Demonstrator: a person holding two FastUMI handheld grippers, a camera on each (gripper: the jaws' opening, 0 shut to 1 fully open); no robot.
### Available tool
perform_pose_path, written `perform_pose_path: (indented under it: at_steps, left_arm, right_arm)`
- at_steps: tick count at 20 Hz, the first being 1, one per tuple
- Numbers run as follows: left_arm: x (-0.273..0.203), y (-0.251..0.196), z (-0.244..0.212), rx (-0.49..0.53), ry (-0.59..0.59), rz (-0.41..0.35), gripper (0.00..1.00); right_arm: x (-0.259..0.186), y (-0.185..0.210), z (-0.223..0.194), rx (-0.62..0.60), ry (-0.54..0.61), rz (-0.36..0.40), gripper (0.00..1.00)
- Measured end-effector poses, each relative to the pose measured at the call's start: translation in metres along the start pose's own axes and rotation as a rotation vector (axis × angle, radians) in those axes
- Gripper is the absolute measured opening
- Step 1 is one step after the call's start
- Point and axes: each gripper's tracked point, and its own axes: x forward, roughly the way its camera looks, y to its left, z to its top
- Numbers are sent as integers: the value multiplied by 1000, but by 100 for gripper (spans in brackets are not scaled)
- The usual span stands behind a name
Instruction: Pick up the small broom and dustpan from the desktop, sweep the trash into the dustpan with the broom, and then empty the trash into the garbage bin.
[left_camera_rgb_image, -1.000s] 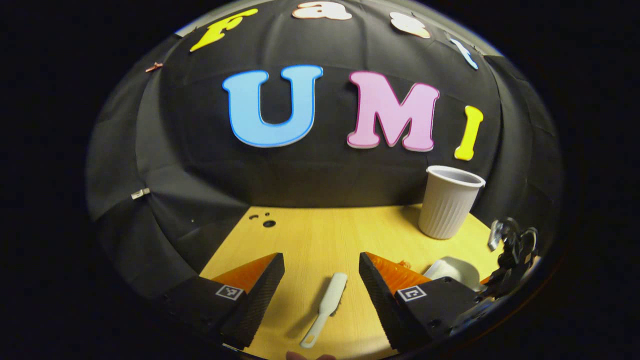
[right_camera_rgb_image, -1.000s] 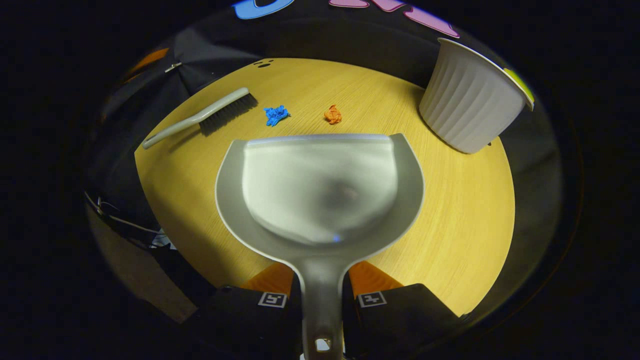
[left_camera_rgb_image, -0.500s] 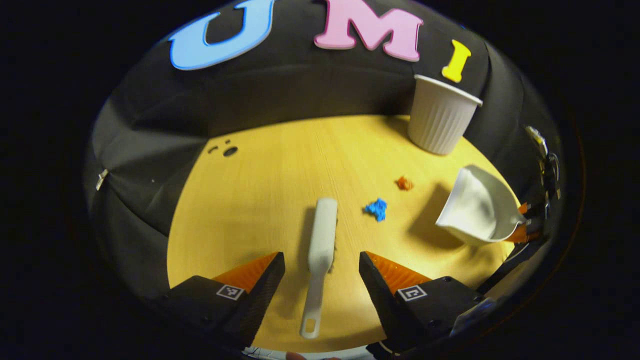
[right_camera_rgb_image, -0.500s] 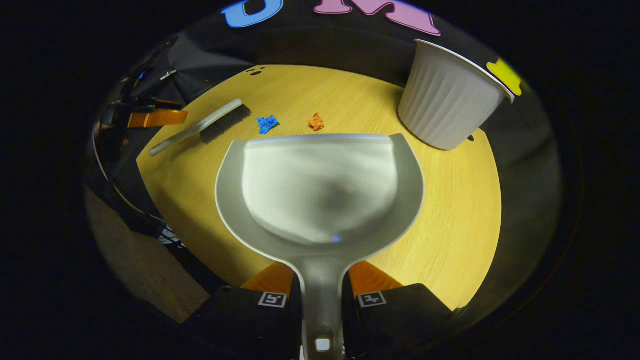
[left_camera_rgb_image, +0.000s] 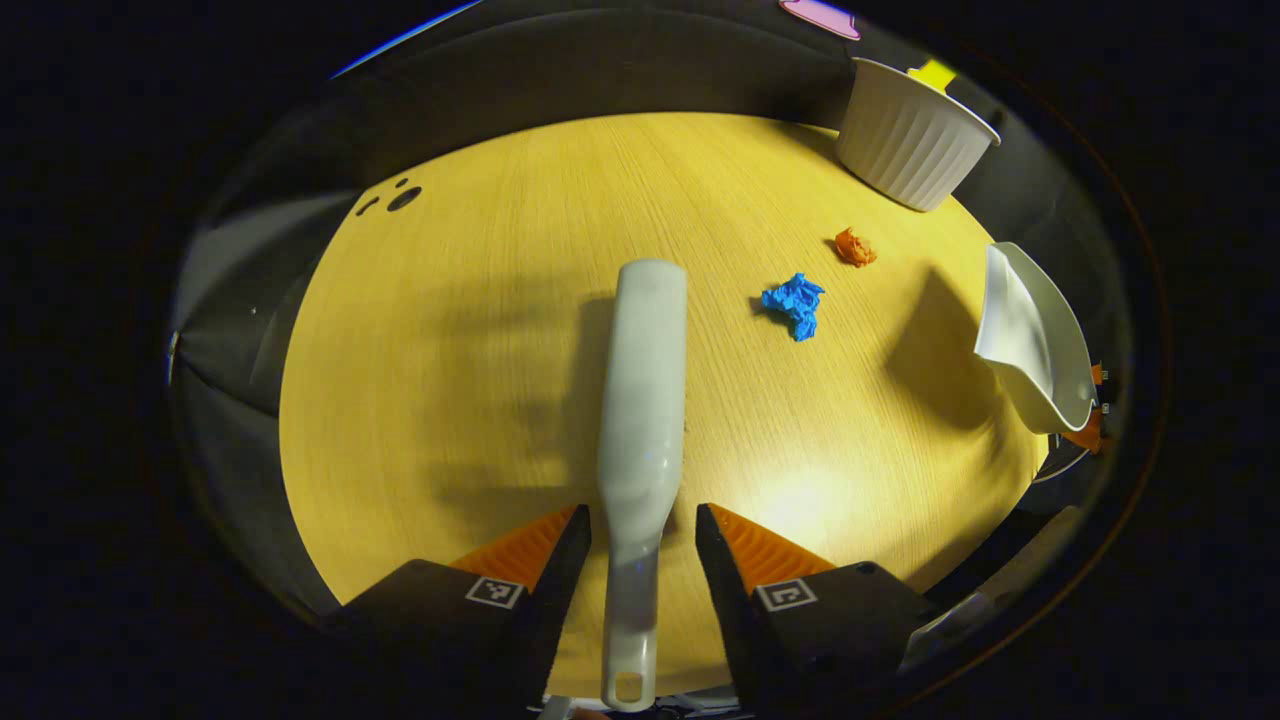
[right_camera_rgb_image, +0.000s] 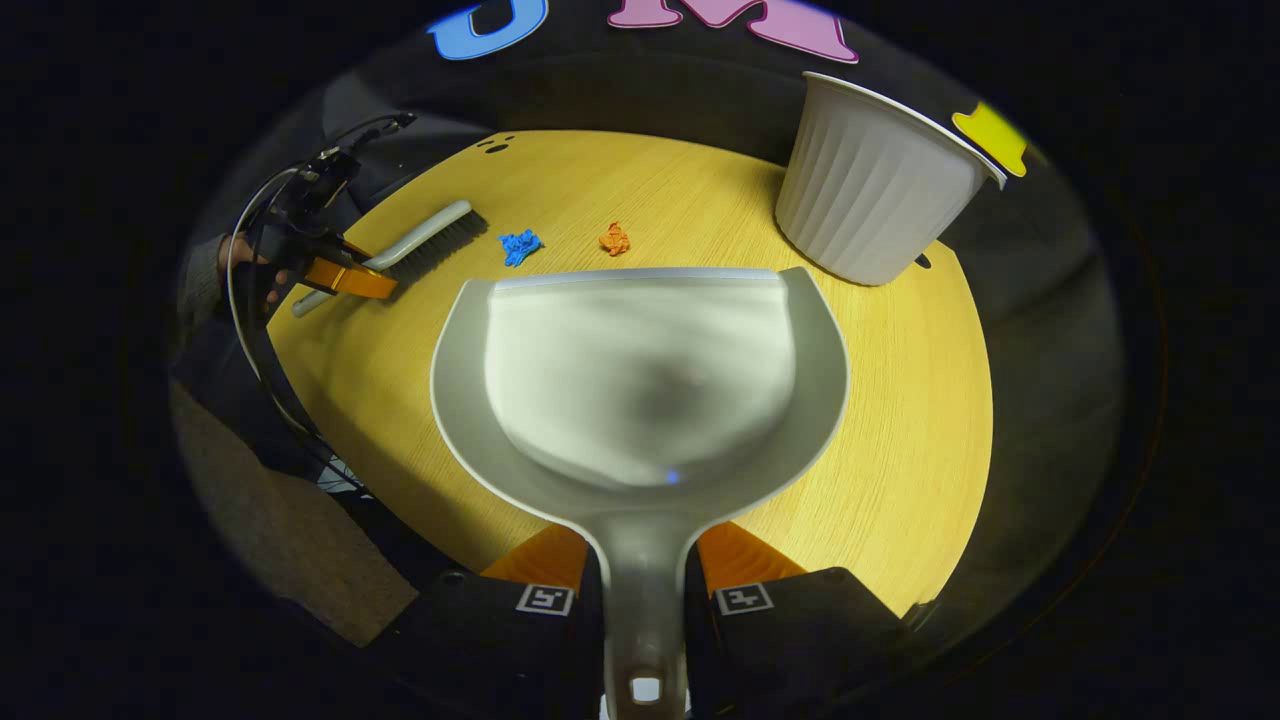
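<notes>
The white small broom (left_camera_rgb_image: 645, 400) lies on the wooden desktop (left_camera_rgb_image: 450, 350), bristles down. Its handle runs back between the fingers of my left gripper (left_camera_rgb_image: 643, 530), which is open with narrow gaps on both sides of the handle. My right gripper (right_camera_rgb_image: 643, 545) is shut on the handle of the grey dustpan (right_camera_rgb_image: 650, 380) and holds it above the desk; the dustpan (left_camera_rgb_image: 1030, 335) also shows at the right in the left gripper view. A blue paper scrap (left_camera_rgb_image: 795, 303) and an orange scrap (left_camera_rgb_image: 854, 247) lie between broom and dustpan. The right gripper view shows the broom (right_camera_rgb_image: 430, 235) and the left gripper (right_camera_rgb_image: 340, 275) at its handle.
The white ribbed garbage bin (right_camera_rgb_image: 875, 190) stands upright at the desk's far right, beyond the dustpan's lip. A hand (right_camera_rgb_image: 245, 270) and a cable sit behind the left gripper at the desk's left edge. Small dark holes (left_camera_rgb_image: 403, 198) mark the far left corner.
My left gripper has tipped down and moved forward over the broom's handle, and its fingers have narrowed around it. The right gripper keeps the dustpan, nearly still.
</notes>
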Motion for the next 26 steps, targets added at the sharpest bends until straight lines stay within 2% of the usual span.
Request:
perform_pose_path:
  at_steps: [4, 5, 6, 8, 9, 10, 11, 12, 15, 19, 23, 24, 25, 26]
  left_arm:
    - [14, 1, -7, 11, 56, 14, 59]
    - [14, 3, -6, 15, 60, 26, 58]
    - [16, 3, -3, 18, 50, 26, 53]
    - [17, 4, 0, 17, 49, 32, 51]
    - [18, 4, 0, 10, 49, 38, 44]
    - [18, 4, -1, 5, 63, 41, 32]
    - [19, 3, -1, 13, 75, 40, 29]
    - [18, 4, 1, 41, 72, 44, 27]
    - [16, 9, 27, 113, 4, 92, 24]
    - [8, -3, 74, 172, -81, 82, 24]
    - [18, -22, 102, 248, -79, 62, 26]
    - [22, -25, 106, 268, -73, 62, 24]
    - [26, -29, 109, 283, -67, 58, 24]
    - [31, -33, 111, 290, -58, 52, 24]
  right_arm:
    - [-1, 0, -4, -11, 19, 0, 37]
    - [-2, 1, -5, -16, 25, 3, 40]
    - [-3, 2, -6, -19, 30, 7, 40]
    - [-4, 5, -7, -27, 44, 19, 37]
    - [-5, 6, -7, -35, 52, 23, 37]
    - [-5, 7, -7, -45, 59, 24, 40]
    - [-5, 7, -5, -63, 68, 24, 40]
    - [-6, 8, -3, -81, 76, 22, 36]
    - [-5, 11, 4, -133, 125, 28, 36]
    - [4, 15, 9, -187, 199, 54, 36]
    - [15, 15, 13, -248, 264, 50, 36]
    - [19, 16, 14, -251, 278, 52, 40]
    - [22, 16, 14, -252, 285, 55, 37]
    - [24, 16, 17, -253, 289, 59, 40]
